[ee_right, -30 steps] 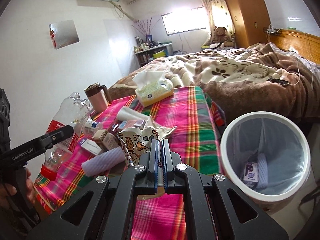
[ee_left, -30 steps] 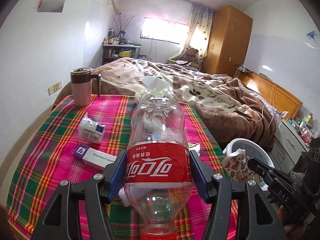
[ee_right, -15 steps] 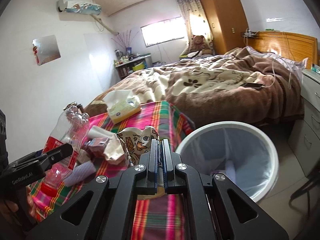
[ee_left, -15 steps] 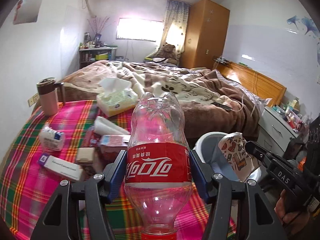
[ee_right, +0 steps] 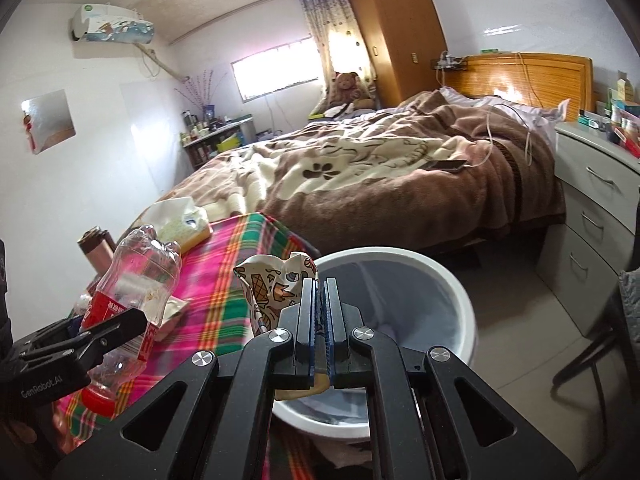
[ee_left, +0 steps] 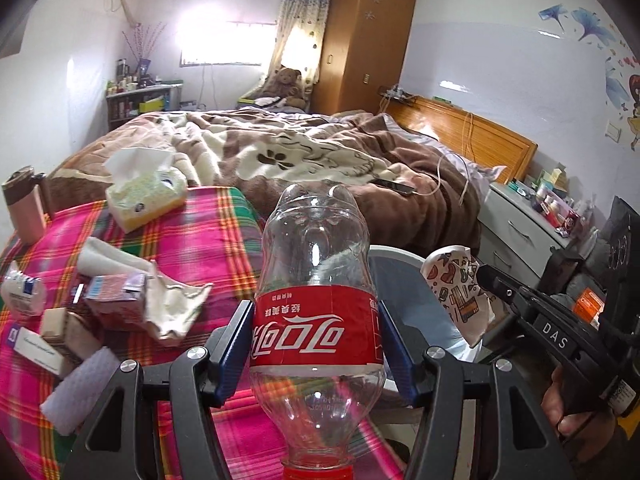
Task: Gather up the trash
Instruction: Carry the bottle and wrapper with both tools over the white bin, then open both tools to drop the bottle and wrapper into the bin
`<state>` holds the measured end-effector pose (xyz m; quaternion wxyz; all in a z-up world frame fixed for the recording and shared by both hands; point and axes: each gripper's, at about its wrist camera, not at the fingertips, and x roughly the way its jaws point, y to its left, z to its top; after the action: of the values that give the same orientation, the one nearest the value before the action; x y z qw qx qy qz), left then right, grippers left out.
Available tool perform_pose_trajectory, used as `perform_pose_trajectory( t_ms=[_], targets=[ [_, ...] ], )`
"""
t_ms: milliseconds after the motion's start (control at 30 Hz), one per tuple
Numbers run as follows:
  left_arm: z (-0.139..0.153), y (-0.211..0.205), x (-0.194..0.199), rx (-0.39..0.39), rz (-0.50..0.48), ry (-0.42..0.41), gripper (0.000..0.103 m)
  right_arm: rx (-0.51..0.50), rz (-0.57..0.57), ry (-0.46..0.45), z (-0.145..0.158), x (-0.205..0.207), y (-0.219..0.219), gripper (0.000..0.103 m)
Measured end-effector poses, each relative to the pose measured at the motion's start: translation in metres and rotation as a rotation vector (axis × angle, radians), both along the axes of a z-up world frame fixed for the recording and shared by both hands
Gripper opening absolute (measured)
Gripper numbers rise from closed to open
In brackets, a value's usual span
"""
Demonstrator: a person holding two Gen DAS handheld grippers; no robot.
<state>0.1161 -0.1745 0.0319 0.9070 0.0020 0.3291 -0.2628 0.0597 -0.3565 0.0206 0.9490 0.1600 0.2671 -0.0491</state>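
Swung both arms right, off table toward bin (ee_right: 448, 280). Left gripper (ee_left: 316, 344) clamped cola bottle (ee_left: 316, 280), still over table edge. Right gripper (ee_right: 319, 320) pinched crushed paper cup (ee_right: 276, 284) over bin's near-left rim; I judged drop imminent.

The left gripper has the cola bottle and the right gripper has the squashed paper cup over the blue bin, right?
Almost. The bin is white, not blue, as the right wrist view shows. The rest holds: the left gripper has the cola bottle, and the right gripper has the squashed paper cup over the bin.
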Motion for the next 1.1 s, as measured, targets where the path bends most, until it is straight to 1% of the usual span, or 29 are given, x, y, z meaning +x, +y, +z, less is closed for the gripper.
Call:
perform_pose_trajectory(
  t_ms=[133, 300, 433, 467, 533, 667, 867, 967, 1067, 1100],
  targets=[
    [-0.011, -0.021, 0.004, -0.002, -0.028, 0.03, 0.061, -0.003, -0.023, 0.024, -0.006, 0.003, -0.012, 0.004],
    [-0.021, -0.048, 0.008, 0.032, -0.064, 0.046, 0.061, -0.011, -0.045, 0.049, -0.013, 0.008, -0.026, 0.004],
    [-0.024, -0.064, 0.008, 0.059, -0.084, 0.024, 0.061, -0.012, -0.049, 0.07, -0.018, 0.009, -0.035, 0.004],
    [-0.025, -0.067, 0.01, 0.057, -0.085, 0.031, 0.061, -0.014, -0.053, 0.075, -0.019, 0.01, -0.038, 0.004],
    [-0.027, -0.071, 0.014, 0.052, -0.087, 0.044, 0.061, -0.019, -0.06, 0.089, -0.022, 0.012, -0.04, 0.004],
    [-0.034, -0.08, 0.02, 0.072, -0.093, 0.061, 0.061, -0.022, -0.068, 0.103, -0.026, 0.015, -0.044, 0.004],
    [-0.042, -0.085, 0.029, 0.062, -0.104, 0.089, 0.061, -0.025, -0.071, 0.134, -0.032, 0.022, -0.048, 0.004],
    [-0.04, -0.085, 0.032, 0.05, -0.106, 0.082, 0.062, -0.033, -0.077, 0.141, -0.034, 0.023, -0.047, 0.004],
    [-0.04, -0.084, 0.035, 0.038, -0.108, 0.091, 0.064, -0.026, -0.074, 0.16, -0.037, 0.024, -0.049, 0.007],
    [-0.04, -0.084, 0.034, 0.04, -0.107, 0.09, 0.064, -0.026, -0.081, 0.162, -0.037, 0.023, -0.049, 0.011]
  ],
)
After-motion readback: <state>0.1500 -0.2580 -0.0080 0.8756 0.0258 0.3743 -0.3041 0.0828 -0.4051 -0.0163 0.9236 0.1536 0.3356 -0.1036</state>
